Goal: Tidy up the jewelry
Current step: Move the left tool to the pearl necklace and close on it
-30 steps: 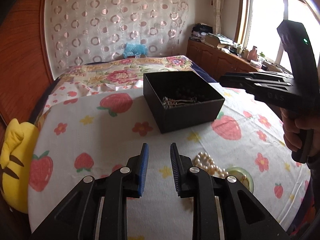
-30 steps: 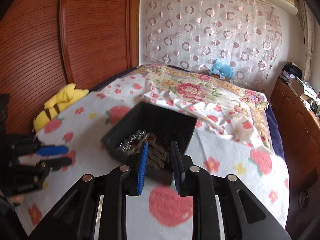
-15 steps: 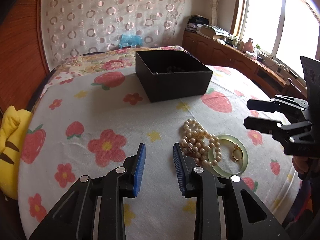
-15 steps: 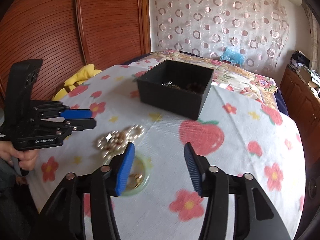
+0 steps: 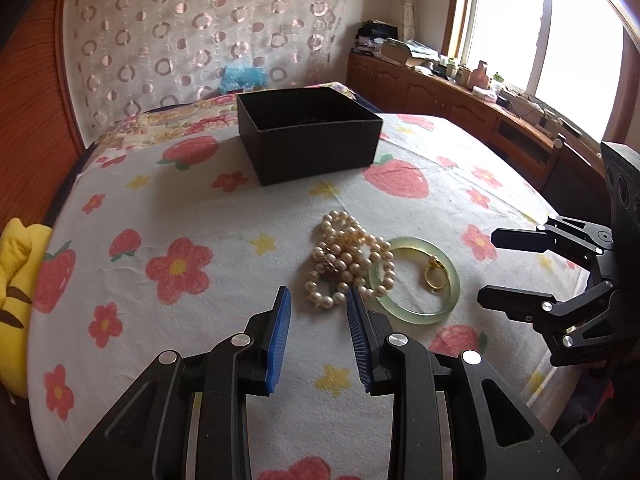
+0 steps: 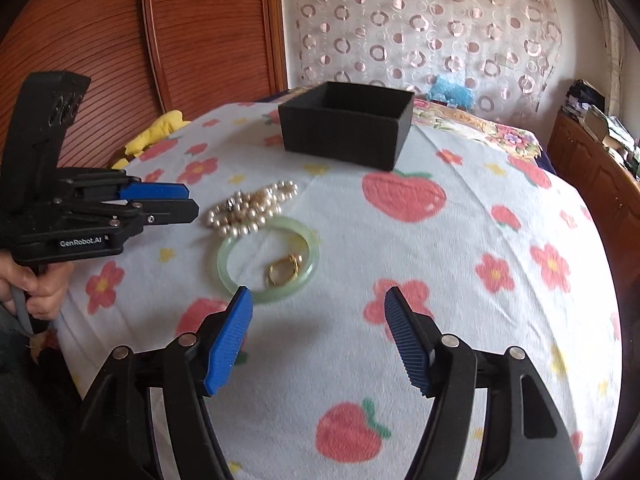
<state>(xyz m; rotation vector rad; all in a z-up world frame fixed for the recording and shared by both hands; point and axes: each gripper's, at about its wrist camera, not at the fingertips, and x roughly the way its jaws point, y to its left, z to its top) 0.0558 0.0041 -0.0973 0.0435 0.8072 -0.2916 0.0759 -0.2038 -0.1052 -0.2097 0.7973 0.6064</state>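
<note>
A pearl necklace lies bunched on the strawberry-print cloth, partly over a pale green jade bangle with a gold ring inside it. A black open box stands behind them. My left gripper is open and empty, just short of the pearls. My right gripper is wide open and empty, just in front of the bangle; the pearls, ring and box show there too. The box's contents are hidden.
A yellow plush toy lies at the cloth's left edge. A wooden wardrobe stands at the left, a patterned curtain behind, and a cluttered wooden cabinet under the window at the right.
Both grippers have pulled back from the box and dropped toward the jewelry pile. The right gripper has opened from nearly shut to wide; the left has opened slightly.
</note>
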